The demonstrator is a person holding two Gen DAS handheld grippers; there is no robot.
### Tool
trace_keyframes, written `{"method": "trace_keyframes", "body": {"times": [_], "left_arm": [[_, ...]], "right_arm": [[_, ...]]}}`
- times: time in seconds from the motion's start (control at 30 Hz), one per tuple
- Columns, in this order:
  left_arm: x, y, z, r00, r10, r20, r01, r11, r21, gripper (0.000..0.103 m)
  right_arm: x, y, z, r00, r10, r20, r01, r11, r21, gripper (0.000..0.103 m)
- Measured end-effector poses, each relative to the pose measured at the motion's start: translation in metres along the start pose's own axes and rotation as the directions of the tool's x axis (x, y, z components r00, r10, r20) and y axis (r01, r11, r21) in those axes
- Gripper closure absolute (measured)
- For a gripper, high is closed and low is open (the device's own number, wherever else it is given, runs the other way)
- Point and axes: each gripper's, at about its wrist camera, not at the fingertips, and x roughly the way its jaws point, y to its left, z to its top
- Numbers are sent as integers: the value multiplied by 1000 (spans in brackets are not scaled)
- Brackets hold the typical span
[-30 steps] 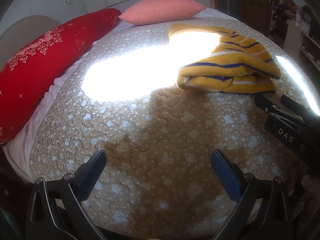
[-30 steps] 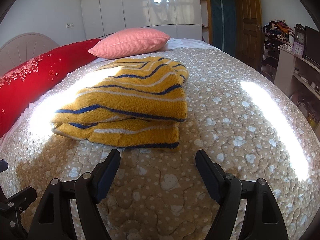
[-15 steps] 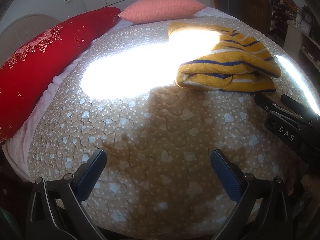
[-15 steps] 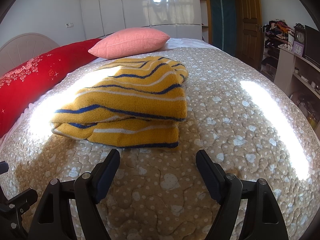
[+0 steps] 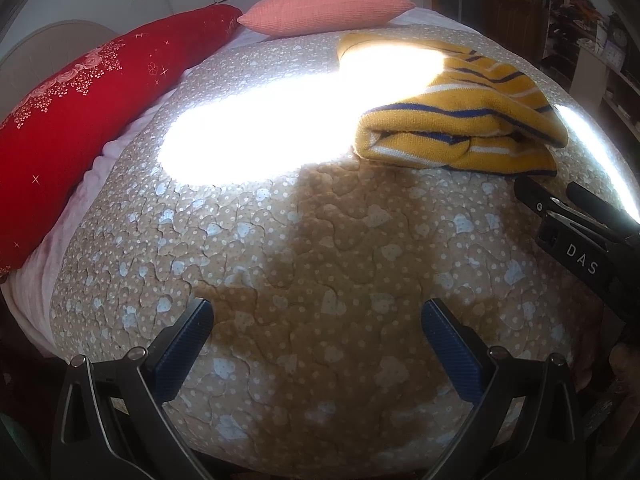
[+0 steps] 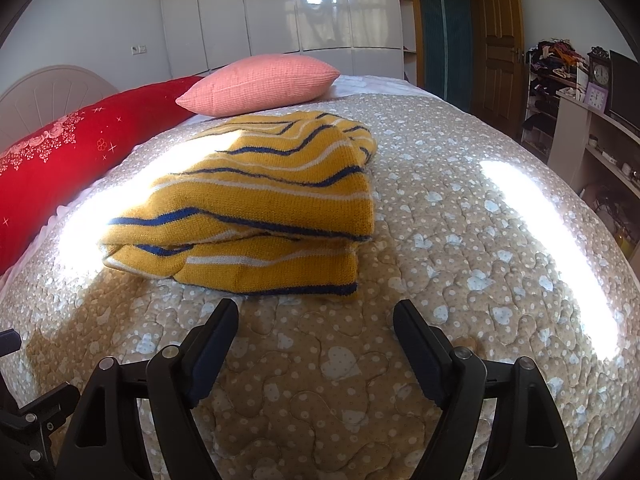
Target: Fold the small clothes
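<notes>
A folded yellow knit garment (image 6: pixel 256 208) with blue and white stripes lies on the beige quilted bed cover (image 6: pixel 460 240); it also shows at the upper right of the left wrist view (image 5: pixel 460 128). My right gripper (image 6: pixel 316 320) is open and empty, just in front of the garment's near edge, not touching it. My left gripper (image 5: pixel 316 320) is open and empty over bare quilt (image 5: pixel 300 260), well to the left of and nearer than the garment. The right gripper's black body (image 5: pixel 580 240) shows at the right edge of the left wrist view.
A long red bolster (image 6: pixel 60 152) lies along the left side of the bed and a pink pillow (image 6: pixel 260 84) at its head. White wardrobe doors (image 6: pixel 280 12) and a wooden door (image 6: pixel 496 40) stand behind. Shelves with clutter (image 6: pixel 580 100) are at the right. Bright sun patches cross the quilt.
Both grippers have drawn back slightly from the garment. The garment has not moved and both grippers stay open.
</notes>
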Motion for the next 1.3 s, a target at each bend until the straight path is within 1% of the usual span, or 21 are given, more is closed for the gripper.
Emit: {"method": "trace_keyframes", "body": {"times": [0.3,0.5,1.3], "left_arm": [[3,0,-2,1000,-7,-9,7,1000,0,0],[8,2,-4,999,-17,-32,16,1000,-21,0],[11,1,-7,999,-21,-35,20,999,-28,0]], "right_arm": [[1,0,-1,1000,-1,-2,1,1000,-4,17],[2,0,-2,1000,-1,-3,1,1000,-7,16],[4,2,-3,1000,-2,-8,2,1000,-26,13]]}}
